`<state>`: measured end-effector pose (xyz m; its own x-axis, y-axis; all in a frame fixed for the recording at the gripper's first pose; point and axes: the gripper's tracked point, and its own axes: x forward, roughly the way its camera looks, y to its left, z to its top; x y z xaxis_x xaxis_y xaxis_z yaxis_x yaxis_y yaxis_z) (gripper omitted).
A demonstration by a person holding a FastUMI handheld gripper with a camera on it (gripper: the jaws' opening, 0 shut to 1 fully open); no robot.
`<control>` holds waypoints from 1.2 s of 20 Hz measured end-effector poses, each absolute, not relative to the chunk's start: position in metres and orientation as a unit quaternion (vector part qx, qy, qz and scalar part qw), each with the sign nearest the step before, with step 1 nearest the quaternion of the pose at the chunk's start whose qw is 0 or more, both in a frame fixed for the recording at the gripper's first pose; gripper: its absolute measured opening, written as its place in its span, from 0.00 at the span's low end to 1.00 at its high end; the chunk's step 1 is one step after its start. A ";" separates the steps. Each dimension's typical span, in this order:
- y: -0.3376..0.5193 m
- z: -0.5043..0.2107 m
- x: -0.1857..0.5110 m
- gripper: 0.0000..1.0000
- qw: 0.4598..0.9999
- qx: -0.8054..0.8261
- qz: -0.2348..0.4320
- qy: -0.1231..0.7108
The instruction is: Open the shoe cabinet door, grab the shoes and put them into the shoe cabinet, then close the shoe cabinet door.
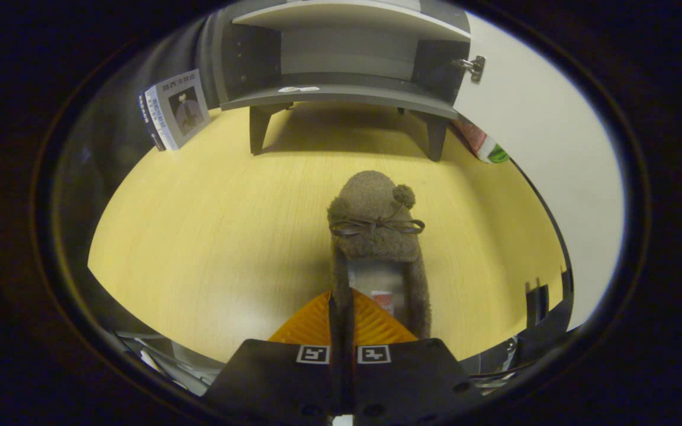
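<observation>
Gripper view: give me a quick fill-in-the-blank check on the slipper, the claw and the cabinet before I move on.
1. The claw is shut on the ____ wall of the fuzzy brown slipper with a bow.
2. The grey shoe cabinet beyond the slipper has its door ____.
3. The slipper's toe points toward the ____.
4. A book leans beside the cabinet on the yellow wooden ____.

Missing: left; open; cabinet; floor

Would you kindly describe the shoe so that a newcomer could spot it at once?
Start at the grey shoe cabinet standing open on the yellow table. Nearer than it, the fuzzy brown slipper points at the cabinet, its side wall pinched in the claw. Two pompoms and a thin bow mark it.
</observation>
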<state>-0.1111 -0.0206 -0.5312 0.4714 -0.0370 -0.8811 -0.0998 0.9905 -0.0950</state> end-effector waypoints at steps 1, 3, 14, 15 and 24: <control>-0.020 -0.527 -0.109 0.03 0.857 -0.063 0.022 0.511; -0.019 -0.515 -0.103 0.03 0.865 -0.059 0.031 0.498; -0.023 -0.379 -0.050 0.03 0.907 -0.066 0.019 0.415; -0.020 -0.358 -0.043 0.03 0.911 -0.065 0.019 0.406; -0.007 -0.192 0.059 0.02 0.954 -0.081 -0.005 0.290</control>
